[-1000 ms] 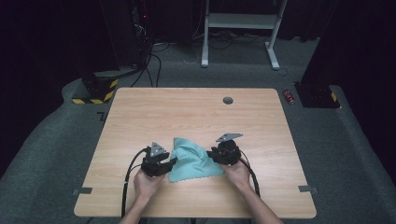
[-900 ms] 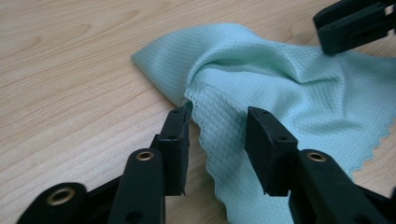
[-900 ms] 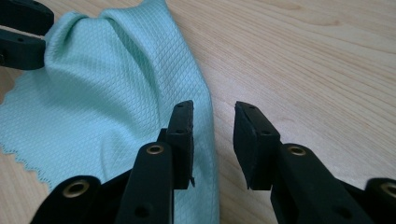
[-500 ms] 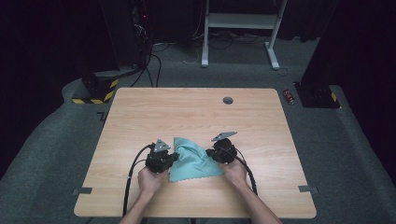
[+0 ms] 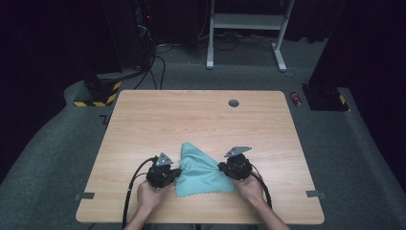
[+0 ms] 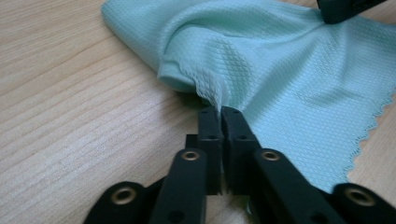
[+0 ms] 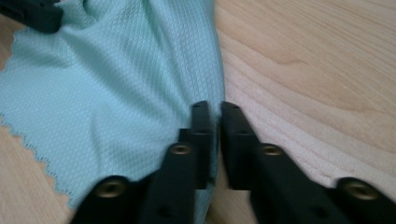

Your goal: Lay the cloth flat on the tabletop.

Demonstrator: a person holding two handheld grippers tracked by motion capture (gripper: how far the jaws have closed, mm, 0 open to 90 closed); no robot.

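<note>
**High view: both grippers pinch the cloth's side edges, ready to lift and fold**

At the left, the left gripper (image 5: 178,171) sits against the left edge of the teal cloth (image 5: 203,171), which lies rumpled on the near middle of the wooden table (image 5: 191,120). In the left gripper view its jaws stand almost together, clamped on a bunched fold of the cloth's edge (image 6: 212,88), after closing and easing slightly just now.

At the right, the right gripper (image 5: 223,167) meets the opposite edge. In the right gripper view its jaws (image 7: 214,112) stand a sliver apart with the cloth's border (image 7: 212,70) running into the gap; they closed and then reopened a little, so the hold looks light.

The step in hand appears to be securing both sides before a fold. The next move likely calls for firming the right grip, then raising both hands evenly so neither edge slips.
</note>
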